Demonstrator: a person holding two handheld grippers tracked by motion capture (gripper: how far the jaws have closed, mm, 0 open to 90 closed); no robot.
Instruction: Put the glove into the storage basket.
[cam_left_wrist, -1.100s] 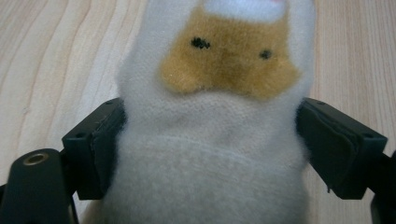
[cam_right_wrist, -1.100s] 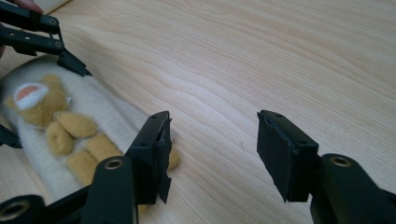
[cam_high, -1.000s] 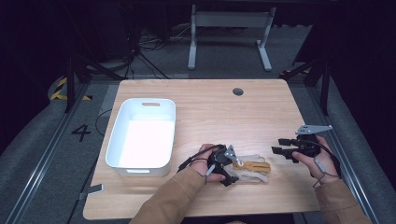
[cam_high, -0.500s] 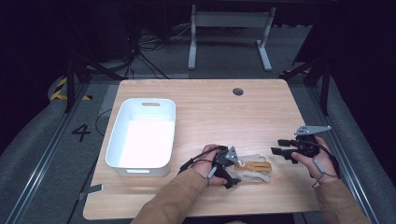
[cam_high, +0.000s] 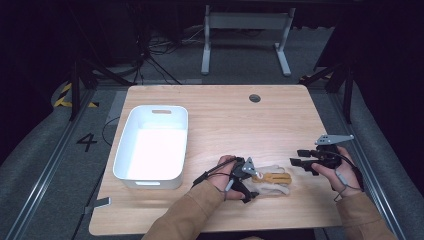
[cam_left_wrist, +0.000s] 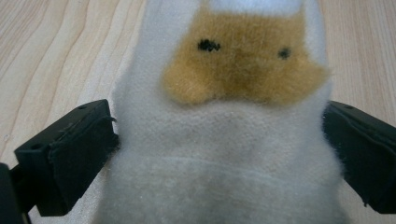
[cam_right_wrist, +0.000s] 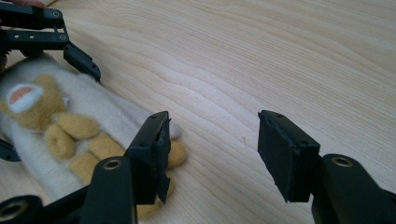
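Your cream and tan plush sock (cam_high: 270, 181) lies flat on the light wooden worktop (cam_high: 225, 120), near its front edge, right of the white rectangular plastic bin (cam_high: 152, 145). Its long axis runs left to right across the worktop. Your left gripper (cam_high: 250, 181) has just been opening its jaws; they stand spread, flanking the sock's left end. Your right gripper (cam_high: 299, 162) hovers just beside the sock's right end, jaws spread on nothing.
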